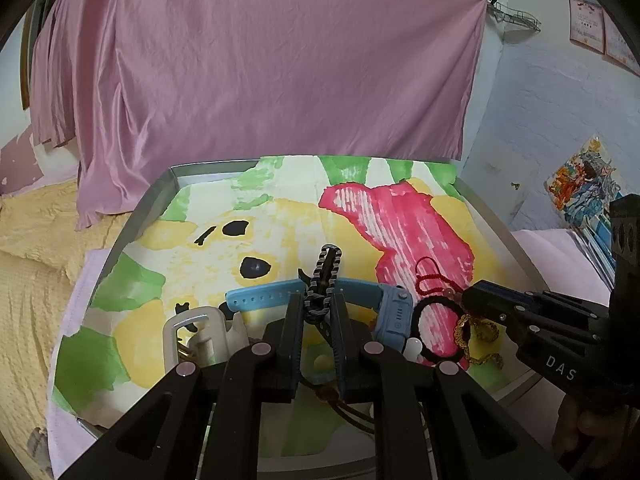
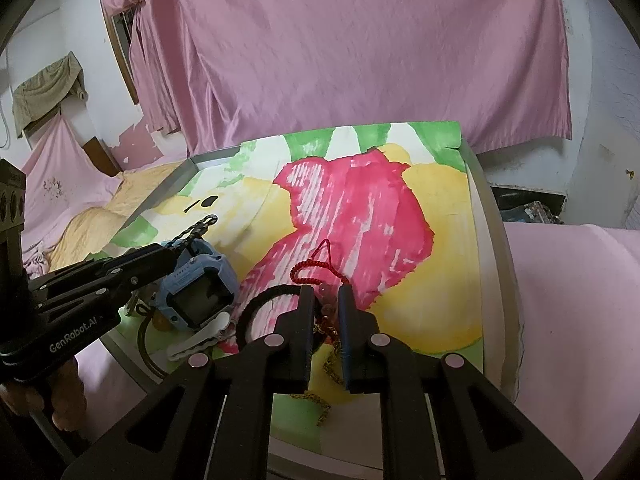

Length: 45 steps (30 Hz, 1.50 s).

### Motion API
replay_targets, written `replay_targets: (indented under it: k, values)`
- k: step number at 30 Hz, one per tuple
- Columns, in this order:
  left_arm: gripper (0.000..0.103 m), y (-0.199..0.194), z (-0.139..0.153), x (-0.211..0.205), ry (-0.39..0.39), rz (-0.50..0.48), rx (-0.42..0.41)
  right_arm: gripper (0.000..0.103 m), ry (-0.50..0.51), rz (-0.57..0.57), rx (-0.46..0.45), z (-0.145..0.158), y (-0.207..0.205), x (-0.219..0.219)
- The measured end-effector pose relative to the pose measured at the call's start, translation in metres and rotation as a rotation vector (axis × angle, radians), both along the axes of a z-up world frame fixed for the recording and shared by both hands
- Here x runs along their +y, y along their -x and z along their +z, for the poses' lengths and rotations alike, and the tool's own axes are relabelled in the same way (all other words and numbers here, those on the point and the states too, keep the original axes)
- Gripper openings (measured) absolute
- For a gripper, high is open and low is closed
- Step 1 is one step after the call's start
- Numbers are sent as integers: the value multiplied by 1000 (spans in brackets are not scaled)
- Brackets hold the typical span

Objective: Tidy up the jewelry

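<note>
Pink sheets hang behind a tray (image 1: 132, 216) lined with a bright painted cloth (image 1: 280, 220), and both claws are down among the jewelry at the bottom of each frame. Nearest in the left view, the left claw (image 1: 316, 300) is clamped on a black-and-grey link bracelet (image 1: 329, 268), which stands up past its tips, just over the blue watch (image 1: 394, 312). Lower right of that frame, the right claw (image 2: 325, 292) is pinched tight over the beaded end of a red cord (image 2: 316, 268), a gold chain (image 2: 332, 360) trailing beneath. Looks like the pick-and-separate step: each piece needs lifting clear without dragging the tangle. Beyond, a black hair tie (image 2: 256, 312) lies beside the watch.
</note>
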<state>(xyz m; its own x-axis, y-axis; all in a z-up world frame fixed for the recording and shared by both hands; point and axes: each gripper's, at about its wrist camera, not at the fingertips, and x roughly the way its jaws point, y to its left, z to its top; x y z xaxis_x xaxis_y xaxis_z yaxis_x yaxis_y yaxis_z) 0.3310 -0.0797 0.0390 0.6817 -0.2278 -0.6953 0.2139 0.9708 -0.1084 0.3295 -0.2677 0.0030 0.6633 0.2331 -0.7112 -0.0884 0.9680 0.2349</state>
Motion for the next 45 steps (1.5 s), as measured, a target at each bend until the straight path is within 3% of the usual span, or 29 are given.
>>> replay_targets:
  k: [15,19,20,24,30,32,38,40,45]
  values:
    - [13,4,4,2,-3,24,-25,13,1,-49,-56,6,9,-5]
    - [17,6,8,6,4,37,-38,34,4,-55,-79,10,12,-5]
    - [18,7,8,6,8,37,-41,34,7,-54,-87,11,13,-5]
    - [42,11,13,10,30,47,-66,34,16,-58,-120,16,17,-4]
    - [47,19,21,16,47,72,-100,35,13,-83,-179,27,30,-7]
    - [59,24,24,19,59,86,-119,46,10,-94,-198,31,35,-9]
    - [76,42,33,26,84,111,-183,51,-11,-100,-244,38,50,-10]
    - [89,50,35,28,91,124,-207,59,-14,-101,-257,39,55,-9]
    - [101,68,41,37,109,152,-266,72,-19,-113,-309,47,72,-7]
